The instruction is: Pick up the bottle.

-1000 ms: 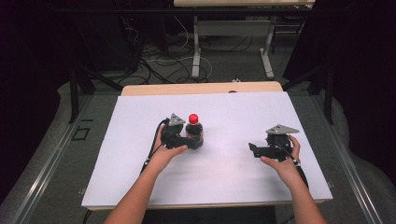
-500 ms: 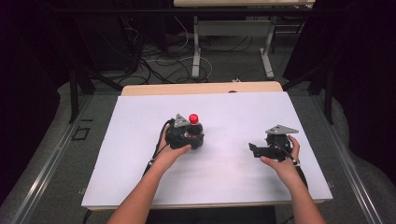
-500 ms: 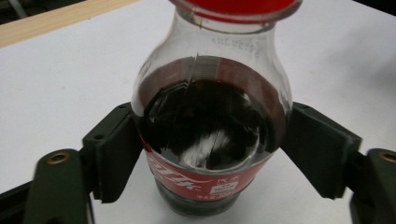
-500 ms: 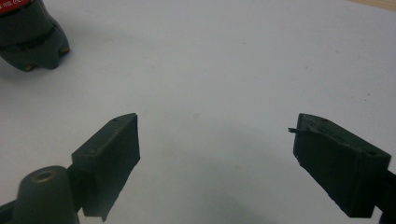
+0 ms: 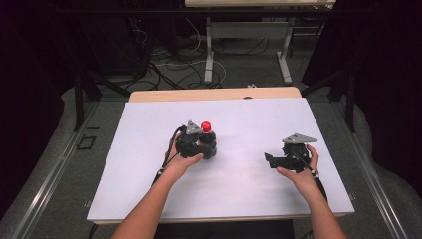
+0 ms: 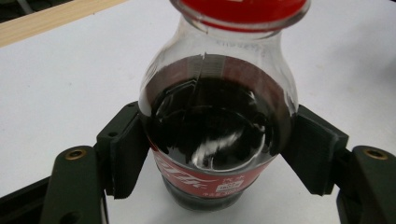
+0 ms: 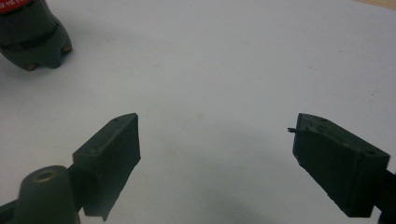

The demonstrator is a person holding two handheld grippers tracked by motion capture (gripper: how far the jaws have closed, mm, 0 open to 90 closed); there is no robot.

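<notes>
While your left tool (image 6: 212,154) clamps the cola bottle (image 6: 215,135) at its label, treat it as heavy, smooth plastic: grip low; your right tool (image 7: 217,161) gapes empty, bottle well off

Bottle (image 6: 217,126): clear glossy plastic, dark contents, glossy red cap (image 6: 240,9), printed red label. Left tongs (image 6: 219,163): matt black plastic, brass-coloured inserts. Tabletop (image 5: 149,144): matt white; bare wood along far edge.
</notes>
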